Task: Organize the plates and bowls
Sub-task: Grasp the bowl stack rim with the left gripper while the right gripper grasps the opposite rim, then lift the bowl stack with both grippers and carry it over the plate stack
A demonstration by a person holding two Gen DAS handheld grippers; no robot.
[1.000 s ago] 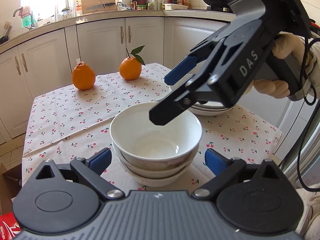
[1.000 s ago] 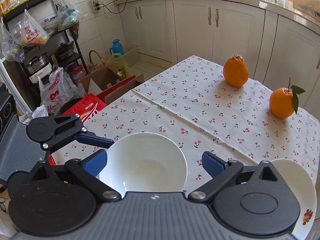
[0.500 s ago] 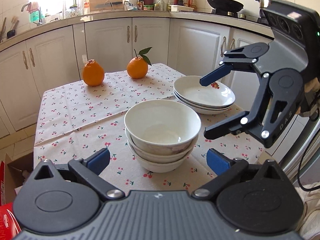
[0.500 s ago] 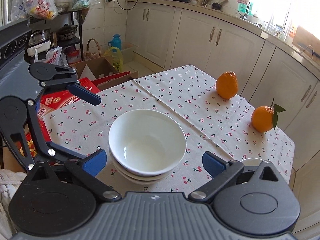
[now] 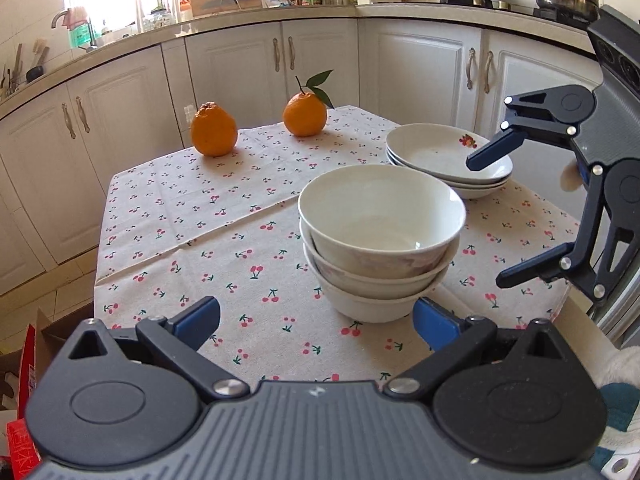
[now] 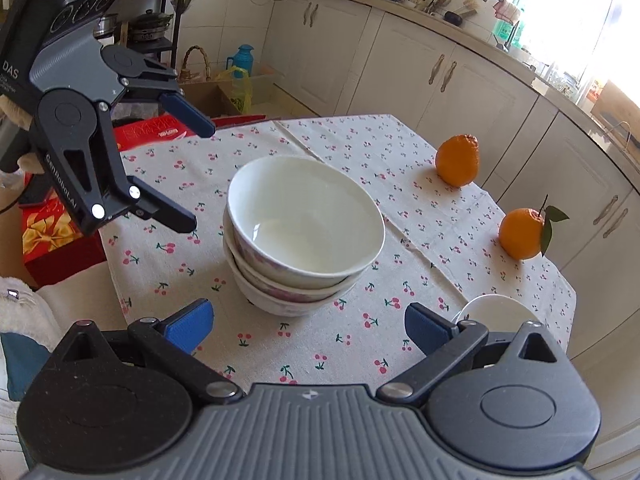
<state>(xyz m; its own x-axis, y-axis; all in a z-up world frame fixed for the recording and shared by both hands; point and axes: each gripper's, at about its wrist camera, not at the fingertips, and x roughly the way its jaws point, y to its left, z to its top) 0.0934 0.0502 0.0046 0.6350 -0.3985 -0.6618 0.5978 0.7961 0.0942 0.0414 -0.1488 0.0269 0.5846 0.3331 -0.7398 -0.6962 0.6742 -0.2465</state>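
Standing mouth-up near the table's [image 5: 168,200] near edge, the stack of bowls [image 5: 380,240] is sitting nested three deep with the top bowl empty, while the stack of plates [image 5: 444,160] is resting face-up at the right edge, also empty. Both the left gripper [image 5: 316,320] and right gripper [image 6: 306,326] are hanging released, jaws spread wide and gripping nothing, short of the bowls.

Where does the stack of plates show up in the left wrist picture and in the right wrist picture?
Left wrist: the stack of plates sits upper right, behind the stack of bowls.
Right wrist: only its rim peeks out lower right, behind the tool's finger.
Shared landmark: the leafy orange.
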